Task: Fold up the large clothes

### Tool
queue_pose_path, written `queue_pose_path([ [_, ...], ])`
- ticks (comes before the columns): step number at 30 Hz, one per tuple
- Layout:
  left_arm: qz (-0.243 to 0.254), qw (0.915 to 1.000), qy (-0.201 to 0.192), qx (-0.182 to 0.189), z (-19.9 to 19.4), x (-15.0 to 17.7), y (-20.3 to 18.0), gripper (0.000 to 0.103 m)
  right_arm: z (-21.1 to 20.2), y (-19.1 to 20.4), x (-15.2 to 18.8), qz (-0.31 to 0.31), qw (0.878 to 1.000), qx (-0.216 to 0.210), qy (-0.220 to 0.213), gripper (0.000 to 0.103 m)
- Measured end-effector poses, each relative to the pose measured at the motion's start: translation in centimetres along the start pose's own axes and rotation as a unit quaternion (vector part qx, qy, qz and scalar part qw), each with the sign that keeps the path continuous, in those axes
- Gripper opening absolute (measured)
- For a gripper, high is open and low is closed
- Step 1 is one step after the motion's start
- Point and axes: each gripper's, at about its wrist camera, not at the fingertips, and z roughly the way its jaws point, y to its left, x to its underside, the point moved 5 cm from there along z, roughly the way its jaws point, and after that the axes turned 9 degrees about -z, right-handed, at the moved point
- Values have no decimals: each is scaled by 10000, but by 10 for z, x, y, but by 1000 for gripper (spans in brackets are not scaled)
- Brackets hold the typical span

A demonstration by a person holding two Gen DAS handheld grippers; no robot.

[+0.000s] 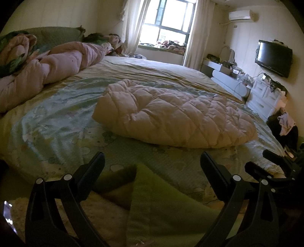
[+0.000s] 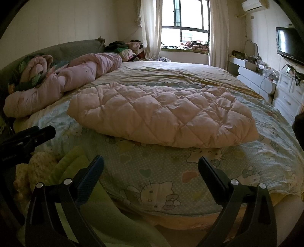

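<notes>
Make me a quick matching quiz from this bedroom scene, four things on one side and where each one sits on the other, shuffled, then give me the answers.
Things:
1. quilted coat
2. rolled pink duvet
3. television
4. air conditioner

Places:
A. high on the wall beside the window
B. middle of the bed, lying flat
C. mounted on the right-hand wall above the white drawers
D. along the headboard side of the bed

Pairs: 1-B, 2-D, 3-C, 4-A
</notes>
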Motion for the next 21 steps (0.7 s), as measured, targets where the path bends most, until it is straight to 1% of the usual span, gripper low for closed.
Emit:
queue_pose_path([
  [21, 25, 10000, -12, -12, -1, 1, 0, 94, 0, -2, 1, -50, 10000, 0, -6, 99],
])
